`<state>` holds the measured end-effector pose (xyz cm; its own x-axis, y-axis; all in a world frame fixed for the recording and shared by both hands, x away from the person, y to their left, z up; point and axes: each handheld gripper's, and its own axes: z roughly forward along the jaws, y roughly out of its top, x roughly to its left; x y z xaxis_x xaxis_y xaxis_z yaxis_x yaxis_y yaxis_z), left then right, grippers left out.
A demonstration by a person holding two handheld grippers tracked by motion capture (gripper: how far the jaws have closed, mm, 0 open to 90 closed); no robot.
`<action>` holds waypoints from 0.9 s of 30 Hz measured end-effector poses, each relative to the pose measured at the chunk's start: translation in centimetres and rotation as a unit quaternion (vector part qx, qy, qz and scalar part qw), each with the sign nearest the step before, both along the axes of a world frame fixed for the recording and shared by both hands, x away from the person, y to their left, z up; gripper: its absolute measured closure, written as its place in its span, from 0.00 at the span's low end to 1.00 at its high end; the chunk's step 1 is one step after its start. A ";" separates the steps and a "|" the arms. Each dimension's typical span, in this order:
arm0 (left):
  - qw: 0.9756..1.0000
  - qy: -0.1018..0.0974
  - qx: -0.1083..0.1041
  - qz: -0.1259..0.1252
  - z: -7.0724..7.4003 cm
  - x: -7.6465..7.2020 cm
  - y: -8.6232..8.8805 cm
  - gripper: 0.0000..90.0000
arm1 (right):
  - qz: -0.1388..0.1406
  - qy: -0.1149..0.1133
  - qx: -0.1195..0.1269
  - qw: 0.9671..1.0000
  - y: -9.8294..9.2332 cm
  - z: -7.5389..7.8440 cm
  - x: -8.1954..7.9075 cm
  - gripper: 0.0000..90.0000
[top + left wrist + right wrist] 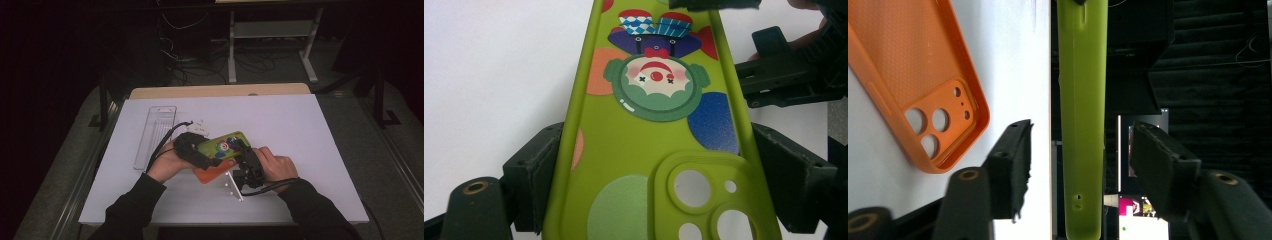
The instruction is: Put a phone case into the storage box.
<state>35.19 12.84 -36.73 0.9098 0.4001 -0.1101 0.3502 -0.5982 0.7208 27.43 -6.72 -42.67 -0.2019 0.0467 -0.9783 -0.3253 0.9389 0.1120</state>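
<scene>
High view, green case: the green phone case (223, 145) with a clown print is held above the white bench (310, 150), between the two hands near the bench's middle.
High view, left gripper: the left gripper (212, 161) grips the case at its near-left end.
High view, right gripper: the right gripper (243, 148) is at the case's right end.
High view, orange case: the orange phone case (215, 172) lies on the bench just under the green one.
High view, tray: a clear plastic tray (156, 135) lies to the left, apart from the hands.
Left gripper view, grip: both jaws press the long edges of the green case (644, 150) beside its camera cutouts; the gripper is clamped on it.
Right gripper view, jaws: the green case (1082, 115) stands edge-on between the jaws, a gap showing on each side; the pads are not touching, so this gripper is unclamped.
Right gripper view, orange case: it (913, 85) lies flat, inner side up, left of the jaws.
</scene>
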 end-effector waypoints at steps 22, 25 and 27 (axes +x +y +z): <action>1.000 0.003 0.004 -0.004 -0.1 0.0 -0.2 0.17 | 0.011 0.001 -0.010 1.000 0.1 -0.2 -0.5 0.83; 1.000 0.007 0.000 -0.001 -0.2 0.0 -0.3 0.17 | 0.010 0.003 -0.009 1.000 0.1 -0.2 -0.6 0.83; 1.000 0.000 -0.002 -0.002 -0.1 -0.1 -0.3 0.16 | 0.007 0.004 -0.008 1.000 0.1 -0.2 -0.6 0.84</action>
<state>35.11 12.57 -36.88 0.9112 0.3963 -0.1125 0.3486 -0.5963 0.7231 26.86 -6.64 -42.89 -0.2104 0.0281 -0.9772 -0.3380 0.9358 0.0997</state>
